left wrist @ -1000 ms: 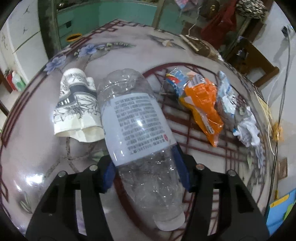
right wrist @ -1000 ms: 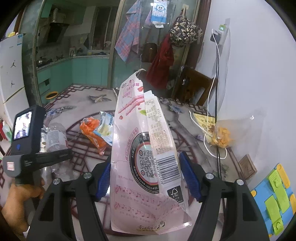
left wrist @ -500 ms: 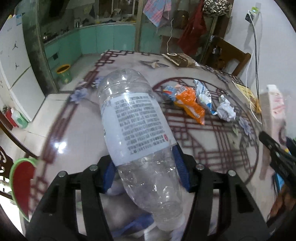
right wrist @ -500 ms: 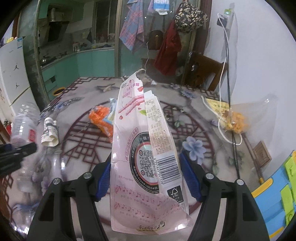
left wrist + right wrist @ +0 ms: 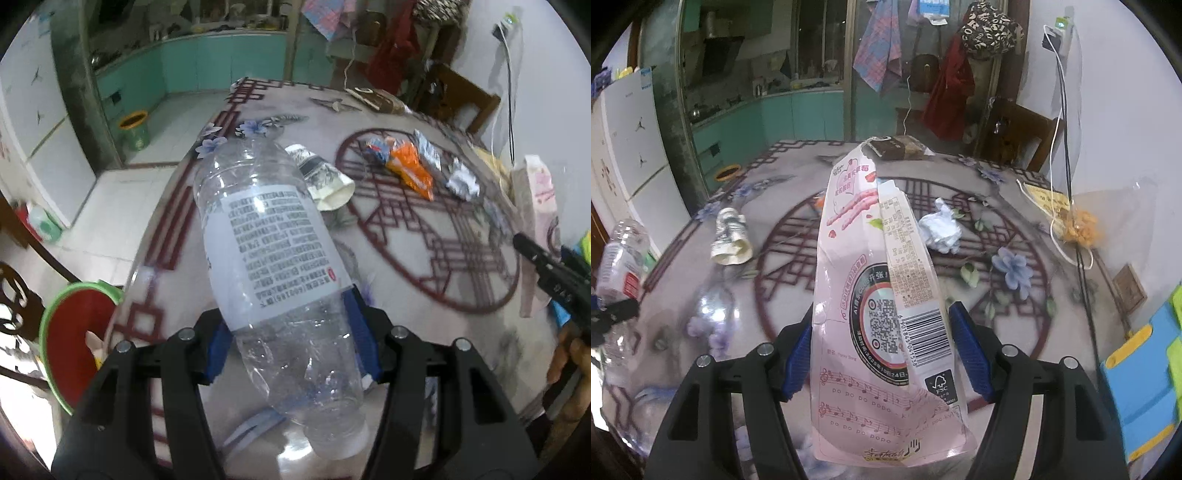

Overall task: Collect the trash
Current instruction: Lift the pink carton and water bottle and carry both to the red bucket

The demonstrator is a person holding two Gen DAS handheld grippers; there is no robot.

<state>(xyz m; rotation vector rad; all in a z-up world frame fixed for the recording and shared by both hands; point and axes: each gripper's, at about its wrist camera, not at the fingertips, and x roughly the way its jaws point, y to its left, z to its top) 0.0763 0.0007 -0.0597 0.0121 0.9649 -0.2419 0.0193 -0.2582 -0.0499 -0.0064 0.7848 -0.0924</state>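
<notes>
My left gripper (image 5: 291, 339) is shut on a clear plastic bottle (image 5: 269, 266) with a white label, held above the table's near left edge. My right gripper (image 5: 886, 350) is shut on a pink snack bag (image 5: 882, 306), held upright above the table. A crushed paper cup (image 5: 325, 177) lies on the table; it also shows in the right wrist view (image 5: 731, 236). An orange wrapper (image 5: 410, 166) and crumpled white paper (image 5: 461, 177) lie farther right; the paper also shows in the right wrist view (image 5: 940, 229). A red bin with a green rim (image 5: 74, 332) stands below the table's left edge.
The patterned table (image 5: 424, 258) fills both views. A brown packet (image 5: 897, 147) lies at its far edge. A clear bag with yellow contents (image 5: 1078, 225) and a white cable lie at the right. A wooden chair (image 5: 1015, 129) stands behind. Tiled floor lies left.
My left gripper has lifted the bottle off the table and pulled back to the left, bringing the red bin into view. My right gripper has drawn back with the pink bag.
</notes>
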